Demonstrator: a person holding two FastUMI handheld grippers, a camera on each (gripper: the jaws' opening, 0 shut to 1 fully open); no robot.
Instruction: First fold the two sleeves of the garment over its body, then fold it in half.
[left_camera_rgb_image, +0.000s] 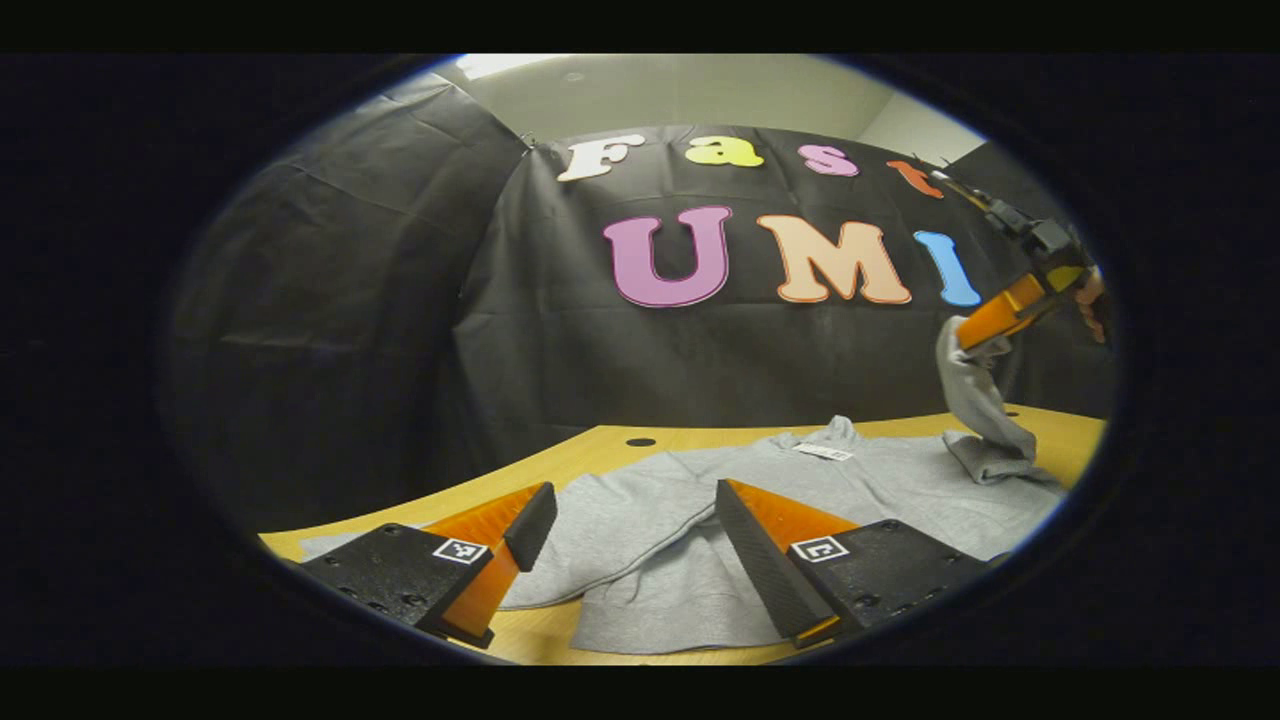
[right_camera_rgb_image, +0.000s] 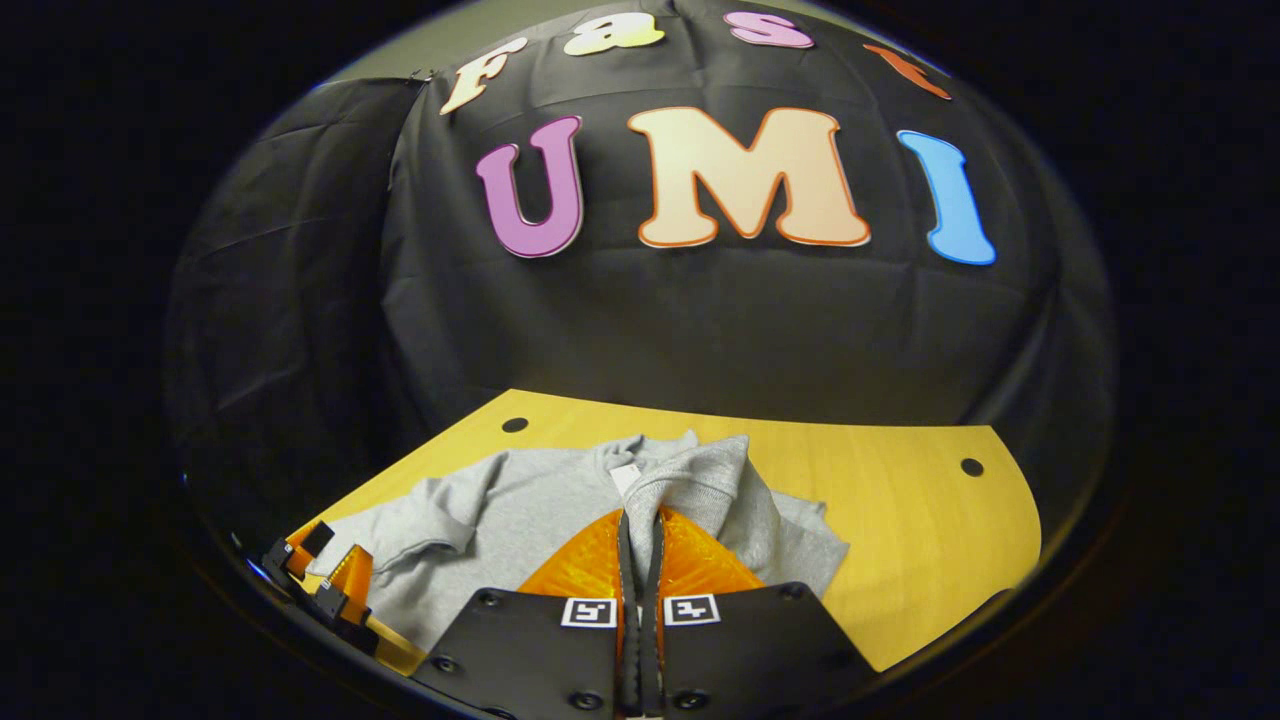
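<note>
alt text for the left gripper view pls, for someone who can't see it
The right gripper, at the far right, lifts one sleeve of a grey sweatshirt lying flat on a wooden table. The left gripper hangs open above the sweatshirt's near edge.

I am seeing no word or number I can read on anything on the table. I am looking at a small white tag (left_camera_rgb_image: 823, 451) at the neck of the grey sweatshirt (left_camera_rgb_image: 690, 520), and its print is coming through too small to make out. I am also finding square black-and-white coded markers (right_camera_rgb_image: 690, 609) on the gripper bodies, carrying patterns rather than letters.
</note>
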